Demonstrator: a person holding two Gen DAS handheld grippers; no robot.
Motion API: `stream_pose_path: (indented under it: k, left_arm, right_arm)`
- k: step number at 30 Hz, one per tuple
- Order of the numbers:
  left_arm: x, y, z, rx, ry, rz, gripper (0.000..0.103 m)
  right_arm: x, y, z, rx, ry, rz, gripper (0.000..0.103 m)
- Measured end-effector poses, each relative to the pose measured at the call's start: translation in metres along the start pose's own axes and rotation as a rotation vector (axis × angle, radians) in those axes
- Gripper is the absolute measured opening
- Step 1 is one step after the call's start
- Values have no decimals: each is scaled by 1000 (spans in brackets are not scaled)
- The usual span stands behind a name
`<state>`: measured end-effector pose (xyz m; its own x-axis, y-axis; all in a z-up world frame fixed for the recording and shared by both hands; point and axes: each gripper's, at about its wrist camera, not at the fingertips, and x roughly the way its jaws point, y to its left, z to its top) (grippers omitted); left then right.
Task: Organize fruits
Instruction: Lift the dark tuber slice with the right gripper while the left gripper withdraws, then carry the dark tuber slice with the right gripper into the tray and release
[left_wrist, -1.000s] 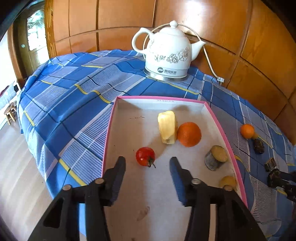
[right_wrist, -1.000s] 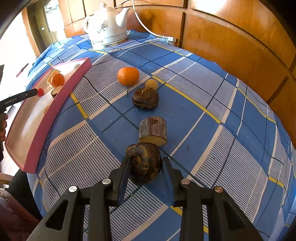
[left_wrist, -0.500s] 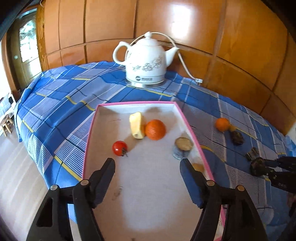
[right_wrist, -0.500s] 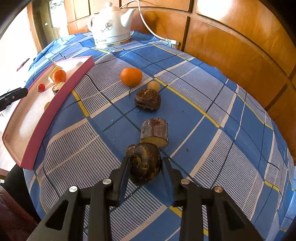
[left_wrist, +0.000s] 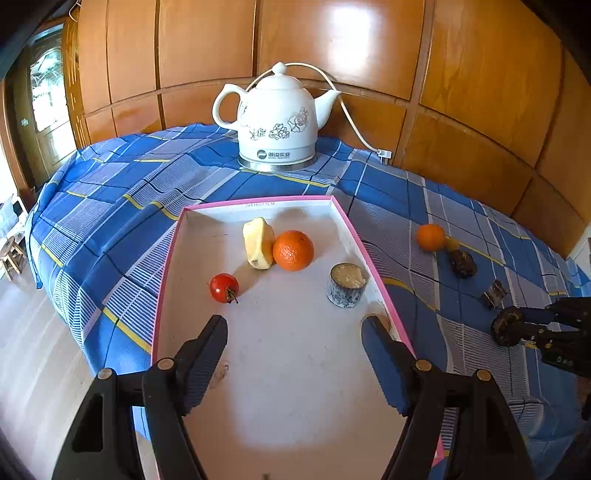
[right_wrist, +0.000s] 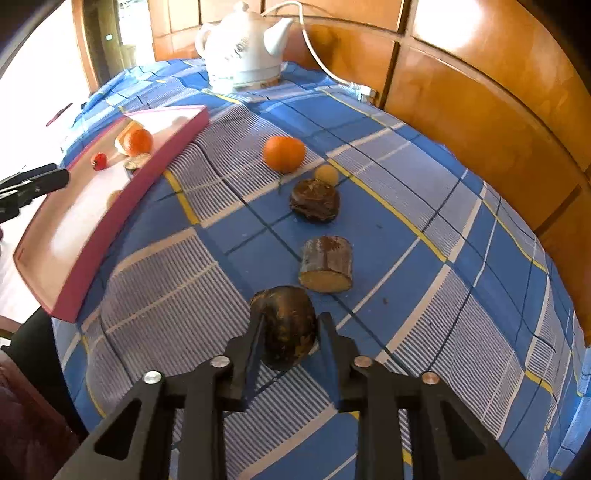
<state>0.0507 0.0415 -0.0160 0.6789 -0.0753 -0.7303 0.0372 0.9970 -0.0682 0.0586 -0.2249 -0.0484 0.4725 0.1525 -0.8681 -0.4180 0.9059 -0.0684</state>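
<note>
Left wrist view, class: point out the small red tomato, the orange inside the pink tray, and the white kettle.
small red tomato (left_wrist: 224, 287), left wrist view, middle of its red skin.
orange inside the pink tray (left_wrist: 293, 250), left wrist view, centre of its peel.
white kettle (left_wrist: 277, 122), left wrist view, its flowered body.

Left view over tray (left_wrist: 258, 202); right view low, sharing it.

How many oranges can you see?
2. One orange in the tray lies in the pink tray, touching a yellow fruit piece. One orange on the cloth sits on the blue tablecloth right of the tray. None seem hidden.
</note>
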Motion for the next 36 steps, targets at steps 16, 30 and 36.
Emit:
stream_pose_path:
  k: [16,30,36]
  left_arm:
    - [-23,-20,2,141,-121,82,76]
    - [-32,-35,2,208,-152,75,76]
    - [-33,-31,2,198,-152,73,77]
  right_arm:
    - [1,-4,0,30,1,44,26]
    - [-11,4,3,11,-47,95,25]
    - [-10,5,2,11,-41,107,25]
